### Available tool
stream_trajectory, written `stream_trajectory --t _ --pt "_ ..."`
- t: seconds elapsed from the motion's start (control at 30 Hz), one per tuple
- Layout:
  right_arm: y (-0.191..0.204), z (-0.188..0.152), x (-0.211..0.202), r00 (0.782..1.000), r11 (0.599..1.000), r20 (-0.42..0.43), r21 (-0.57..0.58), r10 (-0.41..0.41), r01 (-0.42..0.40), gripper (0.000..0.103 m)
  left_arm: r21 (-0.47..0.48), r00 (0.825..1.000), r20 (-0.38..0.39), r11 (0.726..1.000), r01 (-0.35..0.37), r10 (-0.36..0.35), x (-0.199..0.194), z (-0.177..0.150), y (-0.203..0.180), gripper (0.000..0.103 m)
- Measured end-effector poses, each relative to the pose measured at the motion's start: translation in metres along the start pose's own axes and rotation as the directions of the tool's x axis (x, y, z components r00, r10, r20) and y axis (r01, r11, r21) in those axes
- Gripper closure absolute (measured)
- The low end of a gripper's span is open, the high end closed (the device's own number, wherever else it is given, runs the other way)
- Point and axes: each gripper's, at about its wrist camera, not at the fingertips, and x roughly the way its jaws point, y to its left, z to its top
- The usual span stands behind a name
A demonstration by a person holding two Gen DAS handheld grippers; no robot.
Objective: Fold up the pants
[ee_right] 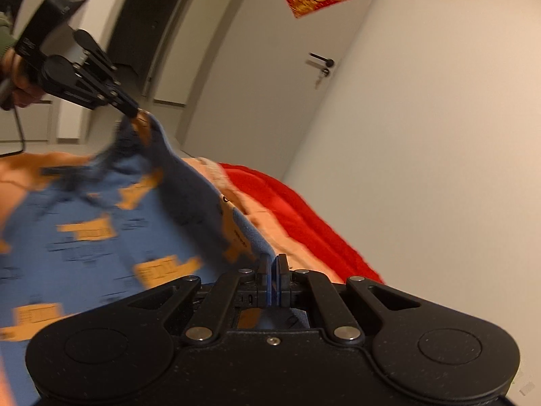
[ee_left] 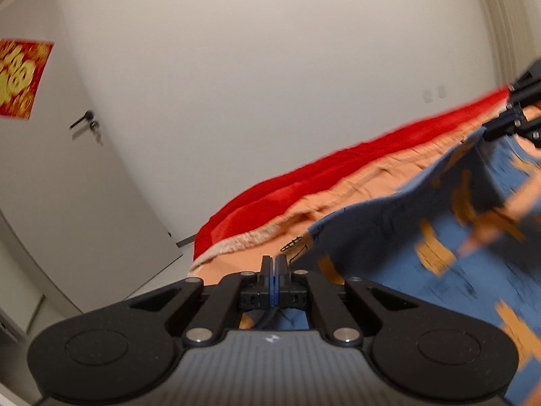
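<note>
Pants (ee_left: 389, 237) lifted off the bed (ee_left: 338, 186), one edge strung between both tongs: left tongs (ee_left: 274, 264) and right tongs (ee_right: 274, 262) each pinching an end of that edge. Spread keeps the fabric taut, likely for carrying it over toward the red blanket (ee_right: 304, 209) along the bed's wall-side edge.

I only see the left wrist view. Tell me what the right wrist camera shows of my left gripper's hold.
Observer: The left gripper pinches a raised corner of the pants.
Operator: Report the right one.
Observer: The right gripper is shut on the pants' near edge.
Operator: Check behind the left handle.
Observer: A cable hangs down from it.
</note>
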Motion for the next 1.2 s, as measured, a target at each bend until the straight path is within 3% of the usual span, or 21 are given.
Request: stream_trajectory --t 0.23,0.47,0.77,1.2 --pt "0.070 -0.030 -0.058 0.995 0.997 -0.078 -0.036 0.063 -0.066 0.102 0.154 0.997 -0.067 0.986 0.058 -0.049 -0.040 -0.046 -0.040 0.103" --pt "0.133 -0.071 -0.060 0.980 0.993 -0.175 -0.042 0.097 -0.106 0.102 0.232 0.987 -0.150 0.967 0.100 -0.066 -0.037 -0.096 -0.071 0.103" --pt "0.139 -0.069 -0.072 0.979 0.992 -0.184 -0.070 0.091 -0.105 0.103 0.229 0.986 -0.145 0.967 0.114 -0.082 -0.052 -0.101 -0.069 0.103" --pt "0.147 -0.082 -0.063 0.963 0.986 -0.232 -0.059 0.139 -0.157 0.103 0.246 0.970 -0.221 0.957 0.155 -0.100 -0.038 -0.116 -0.079 0.103"
